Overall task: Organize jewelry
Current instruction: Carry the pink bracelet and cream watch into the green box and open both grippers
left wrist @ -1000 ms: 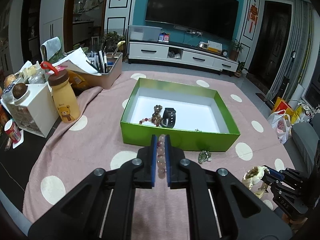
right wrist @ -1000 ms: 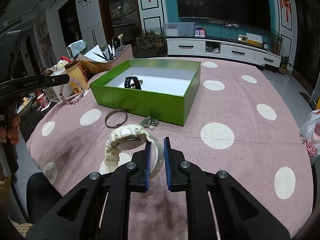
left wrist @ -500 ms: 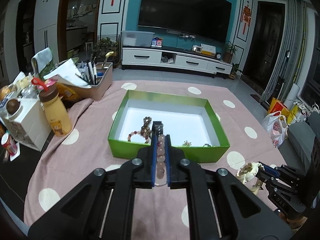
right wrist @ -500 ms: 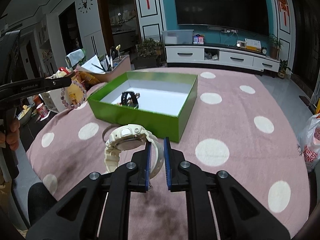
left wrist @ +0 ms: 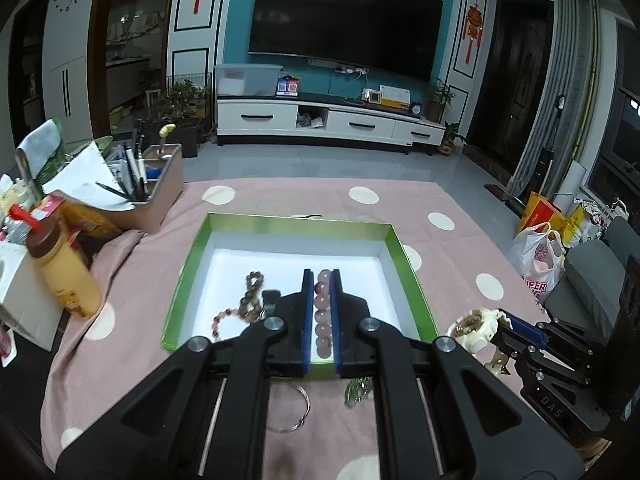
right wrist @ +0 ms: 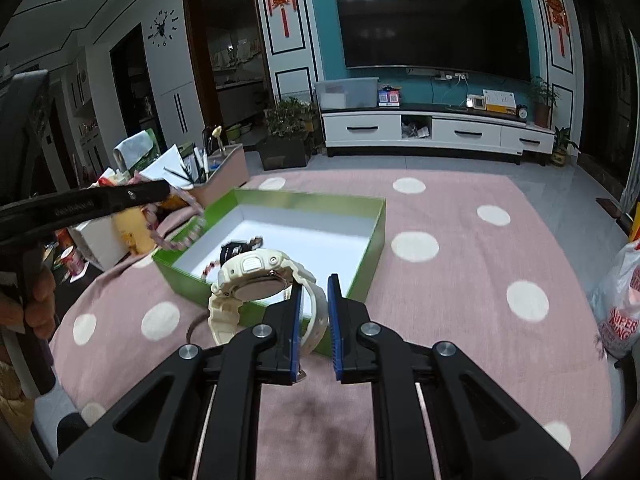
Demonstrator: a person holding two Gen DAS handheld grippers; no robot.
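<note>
Both hand-held grippers nearer green box (left wrist: 412, 280), round pink beads (left wrist: 322, 312) (glossy), cream watch (right wrist: 256, 280).

Dim fisheye room, ceiling-light glare on television (left wrist: 344, 20)

A yellow bottle (left wrist: 64, 280) stands beside a pen holder (left wrist: 154, 196).

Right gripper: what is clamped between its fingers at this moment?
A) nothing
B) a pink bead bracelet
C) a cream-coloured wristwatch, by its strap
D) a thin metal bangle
C: the right gripper is shut on the strap of the cream wristwatch, held up in front of the green box.
</note>
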